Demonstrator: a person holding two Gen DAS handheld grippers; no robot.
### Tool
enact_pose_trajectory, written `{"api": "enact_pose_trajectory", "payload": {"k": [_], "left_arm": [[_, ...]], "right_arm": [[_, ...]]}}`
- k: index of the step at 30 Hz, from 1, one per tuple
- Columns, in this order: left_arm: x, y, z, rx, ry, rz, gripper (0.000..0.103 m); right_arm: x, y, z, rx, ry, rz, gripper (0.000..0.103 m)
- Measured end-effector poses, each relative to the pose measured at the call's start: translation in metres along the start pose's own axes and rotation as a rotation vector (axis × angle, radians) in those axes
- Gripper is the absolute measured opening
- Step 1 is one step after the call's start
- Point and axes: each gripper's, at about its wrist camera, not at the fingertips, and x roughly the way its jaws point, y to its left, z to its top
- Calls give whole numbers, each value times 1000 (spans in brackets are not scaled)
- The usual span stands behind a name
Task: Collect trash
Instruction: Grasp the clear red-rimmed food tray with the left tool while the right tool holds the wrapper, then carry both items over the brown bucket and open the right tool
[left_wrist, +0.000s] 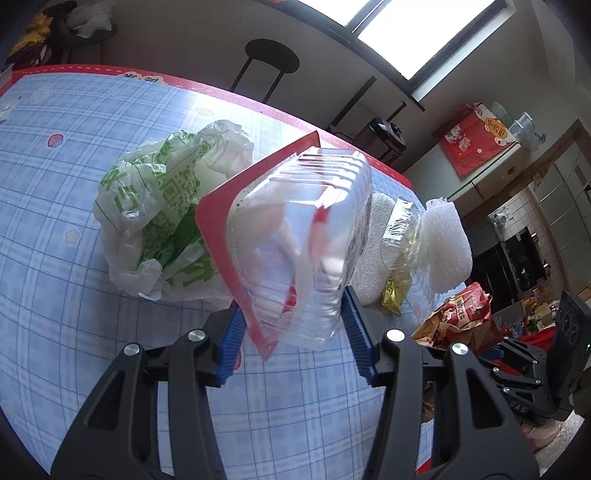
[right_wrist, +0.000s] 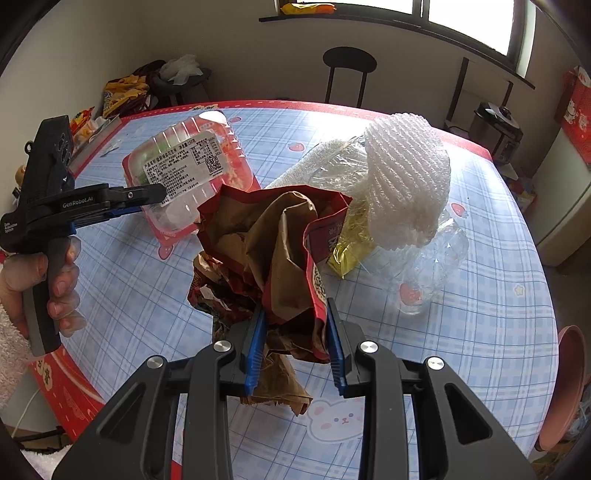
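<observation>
Between the blue pads of the left gripper (left_wrist: 293, 341), seen from the left wrist, a clear plastic clamshell tray with a red backing (left_wrist: 295, 236) is clamped by its lower end and held tilted above the blue checked surface (left_wrist: 74, 206). Behind it lie a crumpled green-and-white plastic bag (left_wrist: 155, 210) and a white foam net sleeve (left_wrist: 447, 247), probably the next pieces to gather.

From the right wrist, the right gripper (right_wrist: 295, 350) has its jaws closed on a crumpled red-and-brown paper snack bag (right_wrist: 273, 251), lifted off the surface. Beyond it sit the foam net, a gold foil wrapper (right_wrist: 345, 254) and crinkled clear film (right_wrist: 432, 266). Both loads appear held clear for carrying away.
</observation>
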Motion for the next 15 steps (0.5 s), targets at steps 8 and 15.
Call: {"api": "enact_pose_trajectory", "payload": {"k": [8, 15], "left_arm": [[-66, -9, -30, 8, -83, 91, 52], [-129, -21, -43, 8, -187, 192, 53]], "right_arm": [[-31, -6, -8, 25, -62, 25, 30], [-64, -13, -6, 40, -161, 37, 30]]}}
